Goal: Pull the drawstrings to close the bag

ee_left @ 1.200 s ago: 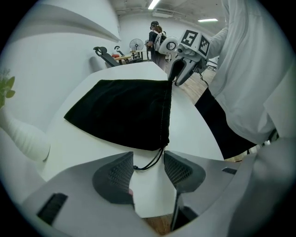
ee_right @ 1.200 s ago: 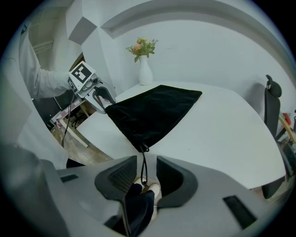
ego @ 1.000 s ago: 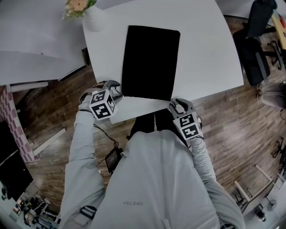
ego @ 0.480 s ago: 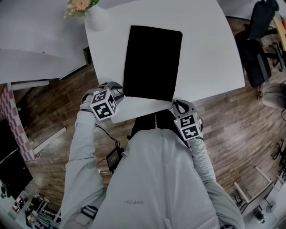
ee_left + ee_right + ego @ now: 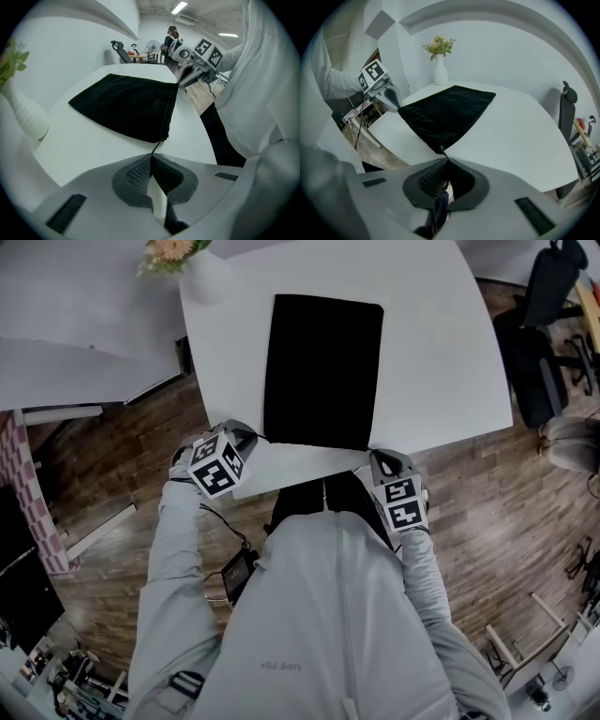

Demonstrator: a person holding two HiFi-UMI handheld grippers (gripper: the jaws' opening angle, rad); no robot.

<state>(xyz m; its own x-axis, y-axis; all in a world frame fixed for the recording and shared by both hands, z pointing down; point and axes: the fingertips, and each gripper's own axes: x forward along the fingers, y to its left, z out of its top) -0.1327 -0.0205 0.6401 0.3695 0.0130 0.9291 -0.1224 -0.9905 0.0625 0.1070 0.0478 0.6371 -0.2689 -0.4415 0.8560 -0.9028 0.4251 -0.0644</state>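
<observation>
One black bag [image 5: 323, 371] lies flat mid-table, its mouth edge at 6 o'clock, near the white table [image 5: 441, 343]'s rim. Both pairs of jaws have just been closing — the left gripper [image 5: 151, 157] pinches the drawstring [image 5: 156, 146] at the 7 o'clock corner, the right gripper [image 5: 446, 160] the other cord [image 5: 442, 152] at 5. Bare tabletop runs toward 3; one vase [image 5: 208, 277] stands at 11.

Soft even light, fisheye-warped edges
</observation>
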